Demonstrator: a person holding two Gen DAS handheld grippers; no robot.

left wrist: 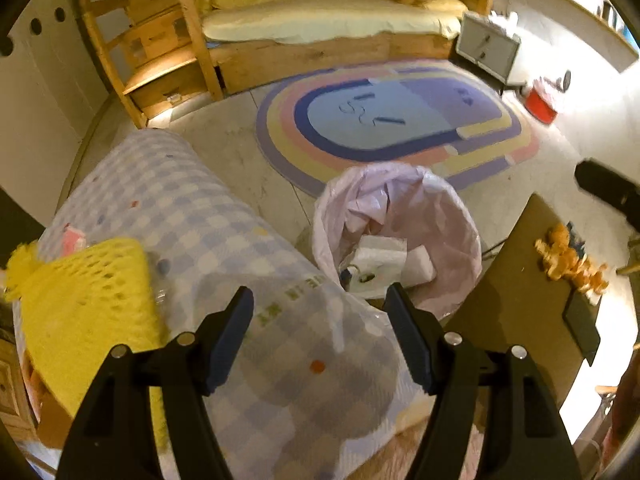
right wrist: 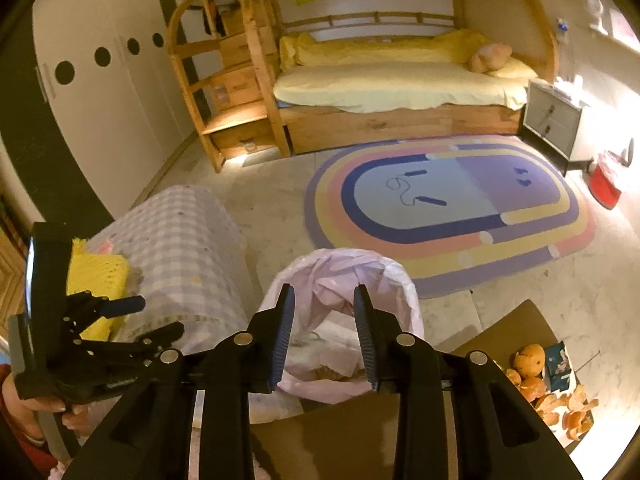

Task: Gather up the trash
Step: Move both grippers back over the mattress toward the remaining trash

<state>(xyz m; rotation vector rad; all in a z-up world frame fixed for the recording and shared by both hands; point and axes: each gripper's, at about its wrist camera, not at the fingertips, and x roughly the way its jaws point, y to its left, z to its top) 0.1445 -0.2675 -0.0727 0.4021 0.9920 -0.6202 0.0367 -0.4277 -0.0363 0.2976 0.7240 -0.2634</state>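
Left gripper: fingers wide apart, nothing between them, hovering above the plaid plastic-wrapped bundle, pointed toward the trash bin. Right gripper: fingers apart, narrower gap, empty, held over the bin with its pink liner. Tissue paper lies inside the bin. Orange peels and a snack wrapper sit on the brown surface, right of the bin.

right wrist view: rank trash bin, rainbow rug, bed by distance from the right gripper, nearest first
From the right gripper:
1. Trash bin, pink-lined, on the floor directly beyond the jaws.
2. Rainbow rug, mid-floor, ahead and slightly right.
3. Bed, against the far wall.
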